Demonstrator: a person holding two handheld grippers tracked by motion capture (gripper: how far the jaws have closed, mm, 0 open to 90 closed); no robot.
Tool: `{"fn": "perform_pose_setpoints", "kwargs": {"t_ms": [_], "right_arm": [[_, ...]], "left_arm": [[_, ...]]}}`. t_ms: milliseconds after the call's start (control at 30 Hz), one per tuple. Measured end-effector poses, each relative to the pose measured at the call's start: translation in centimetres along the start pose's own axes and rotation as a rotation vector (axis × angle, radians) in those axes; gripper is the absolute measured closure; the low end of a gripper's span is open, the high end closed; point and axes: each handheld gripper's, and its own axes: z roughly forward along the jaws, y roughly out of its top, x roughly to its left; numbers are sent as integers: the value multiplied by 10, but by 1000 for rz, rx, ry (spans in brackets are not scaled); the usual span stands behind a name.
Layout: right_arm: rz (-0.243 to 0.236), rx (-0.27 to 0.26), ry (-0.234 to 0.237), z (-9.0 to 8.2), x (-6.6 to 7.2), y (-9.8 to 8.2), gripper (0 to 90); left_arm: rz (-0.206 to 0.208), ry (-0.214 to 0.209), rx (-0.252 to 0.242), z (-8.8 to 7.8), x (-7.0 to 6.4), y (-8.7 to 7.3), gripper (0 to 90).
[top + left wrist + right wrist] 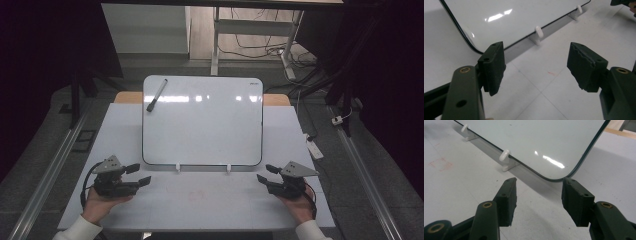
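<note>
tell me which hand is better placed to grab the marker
Left, likely. The marker lies on the whiteboard's upper left corner, on the side of the left gripper. The right gripper would have to cross the board. Both stand open and empty.

No text can be read: the small blue mark at the 1 o'clock corner of the whiteboard (202, 122) is too tiny to make out.
</note>
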Motion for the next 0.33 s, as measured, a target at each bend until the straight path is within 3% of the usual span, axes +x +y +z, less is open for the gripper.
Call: {"fn": "perform_pose_setpoints", "kwargs": {"t_ms": [333], "right_arm": [[-16,-14,0,-1,1,1,459]], "left_arm": [[-8,2,5,1,2,-3,308]]}}
